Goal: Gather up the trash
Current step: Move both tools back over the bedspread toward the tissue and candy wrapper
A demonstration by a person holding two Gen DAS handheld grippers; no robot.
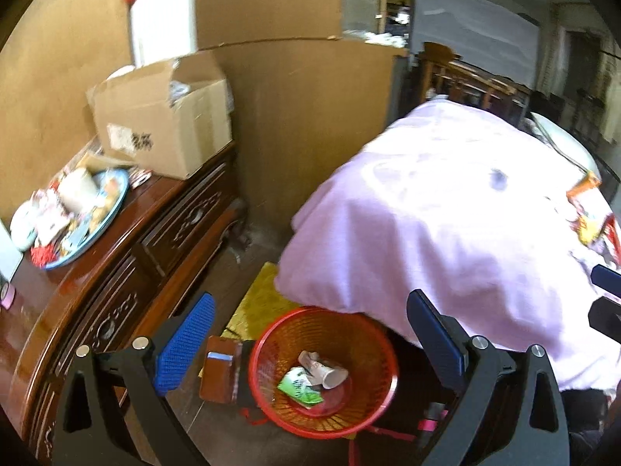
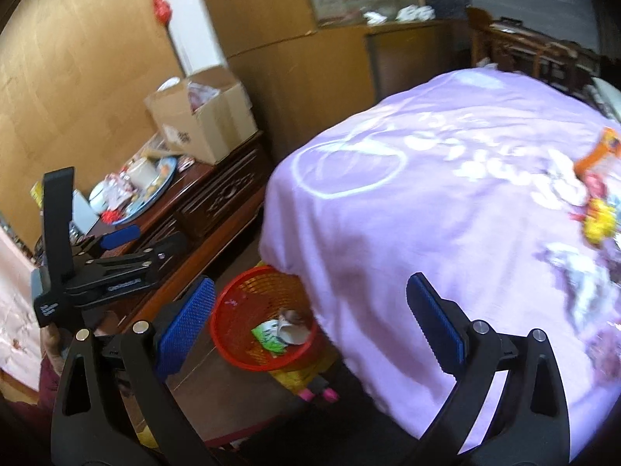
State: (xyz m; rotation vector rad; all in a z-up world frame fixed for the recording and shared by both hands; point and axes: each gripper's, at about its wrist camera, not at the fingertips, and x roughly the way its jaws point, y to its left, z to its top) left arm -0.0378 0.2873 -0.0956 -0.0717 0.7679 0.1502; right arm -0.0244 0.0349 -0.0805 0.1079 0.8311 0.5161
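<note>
Paper cup (image 1: pixel 325 372) on side in red basket (image 1: pixel 372 334), mouth rightward.

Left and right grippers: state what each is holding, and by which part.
Nothing. The left gripper and right gripper both have open, empty jaws.

Trash in a red mesh basket (image 1: pixel 271 353) on the floor, more on the bed.

We see a crumpled paper cup (image 1: pixel 324 371) and green wrapper (image 1: pixel 300 386) lying inside; colourful snack wrappers (image 2: pixel 595 190) lie on the lilac bedspread (image 2: pixel 427 233).
</note>
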